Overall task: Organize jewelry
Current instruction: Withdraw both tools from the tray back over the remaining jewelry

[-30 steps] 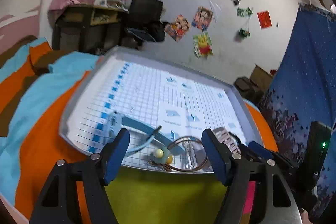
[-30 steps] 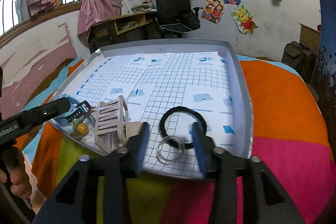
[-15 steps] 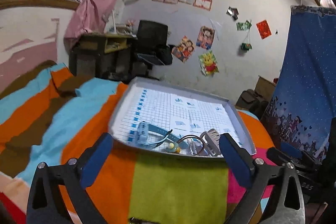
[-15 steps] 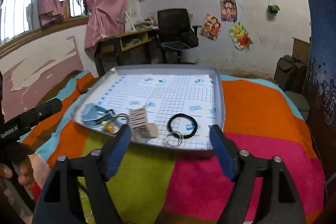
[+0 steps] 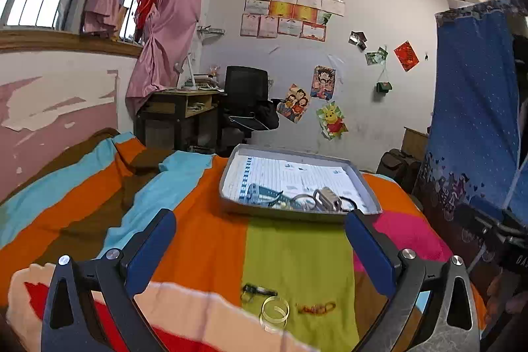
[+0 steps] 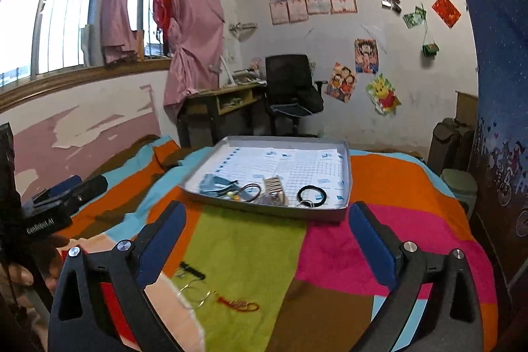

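Observation:
A grey tray (image 5: 290,214) lined with grid paper lies on the striped bedspread, also in the right wrist view (image 6: 264,209). It holds a blue piece (image 6: 211,182), a beige claw clip (image 6: 274,185), a black hair tie (image 6: 299,195) and rings. Closer to me on the bedspread lie a clear bangle (image 5: 274,309), a red-gold bracelet (image 5: 315,307) and a dark clip (image 5: 257,289). My left gripper (image 5: 260,223) is open and empty, well short of the tray. My right gripper (image 6: 267,213) is empty too, its jaws still opening.
The bedspread (image 5: 204,246) has orange, green, pink and blue stripes. A desk (image 5: 178,114) and a black office chair (image 5: 246,101) stand by the far wall. A blue curtain (image 5: 475,121) hangs at the right. A hand holds the left gripper's body (image 6: 49,220).
Both grippers drew back from the tray and rose, and their jaws spread wide. The loose bangle, bracelet and clip on the bedspread came into view.

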`<state>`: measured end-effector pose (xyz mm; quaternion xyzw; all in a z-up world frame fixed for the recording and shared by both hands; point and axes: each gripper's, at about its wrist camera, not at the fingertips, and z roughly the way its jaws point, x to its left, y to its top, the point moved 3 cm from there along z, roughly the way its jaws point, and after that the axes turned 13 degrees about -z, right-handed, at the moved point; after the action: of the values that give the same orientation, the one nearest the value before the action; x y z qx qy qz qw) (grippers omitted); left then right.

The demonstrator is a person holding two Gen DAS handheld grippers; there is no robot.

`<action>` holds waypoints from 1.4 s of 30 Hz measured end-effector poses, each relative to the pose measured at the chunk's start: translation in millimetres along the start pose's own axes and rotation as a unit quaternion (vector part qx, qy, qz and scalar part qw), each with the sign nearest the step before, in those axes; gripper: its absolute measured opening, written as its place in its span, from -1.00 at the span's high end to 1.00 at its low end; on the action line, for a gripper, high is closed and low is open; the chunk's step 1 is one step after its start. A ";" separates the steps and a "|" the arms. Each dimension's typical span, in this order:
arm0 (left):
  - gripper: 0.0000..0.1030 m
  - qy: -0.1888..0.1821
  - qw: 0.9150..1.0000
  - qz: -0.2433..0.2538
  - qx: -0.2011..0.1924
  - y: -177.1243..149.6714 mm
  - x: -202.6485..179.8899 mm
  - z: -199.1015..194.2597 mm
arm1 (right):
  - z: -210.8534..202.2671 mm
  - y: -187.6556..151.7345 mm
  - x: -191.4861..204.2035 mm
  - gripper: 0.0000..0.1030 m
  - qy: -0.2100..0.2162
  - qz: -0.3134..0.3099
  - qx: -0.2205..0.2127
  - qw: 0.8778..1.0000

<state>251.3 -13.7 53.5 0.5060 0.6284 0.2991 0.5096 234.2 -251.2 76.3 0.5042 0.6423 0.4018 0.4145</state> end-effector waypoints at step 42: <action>-1.00 0.071 0.994 0.003 0.081 -100.0 42.1 -78.7 | -78.0 -132.7 60.1 -0.98 0.002 0.038 0.089 0.995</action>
<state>145.3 6.0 -26.1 0.5249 0.6837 0.2838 0.4201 110.4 -222.2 -29.3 0.5623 0.6565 0.3597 0.3514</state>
